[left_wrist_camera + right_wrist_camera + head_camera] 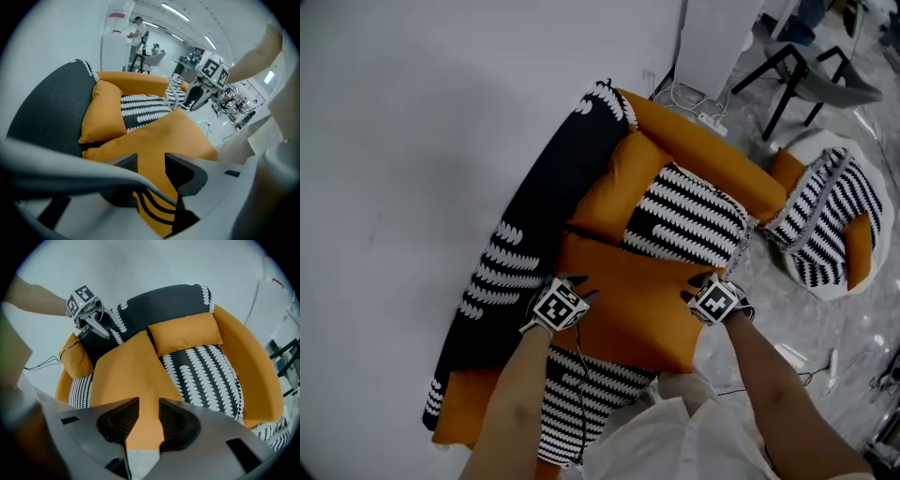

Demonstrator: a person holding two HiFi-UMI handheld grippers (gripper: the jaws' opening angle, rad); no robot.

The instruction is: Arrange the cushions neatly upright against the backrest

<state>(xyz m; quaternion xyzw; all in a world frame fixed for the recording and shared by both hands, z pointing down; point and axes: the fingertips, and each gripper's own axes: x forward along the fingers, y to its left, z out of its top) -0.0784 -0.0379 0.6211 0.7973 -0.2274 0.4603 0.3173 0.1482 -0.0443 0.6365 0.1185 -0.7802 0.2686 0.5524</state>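
Note:
A large orange cushion (628,300) lies tilted across the striped seat (689,220) of an orange sofa, with its far edge near the black backrest (553,187). A smaller orange cushion (614,187) leans against that backrest. My left gripper (579,289) is at the big cushion's left edge, and the left gripper view shows its jaws apart with the orange cushion (164,136) between them. My right gripper (692,286) is at the cushion's right corner. Its jaws stand slightly apart over the orange fabric (126,376), open (149,411).
A round orange and striped seat (830,225) stands on the floor to the right. A dark-legged chair (787,75) and a power strip with cables (703,117) are behind the sofa. A white wall runs along the left.

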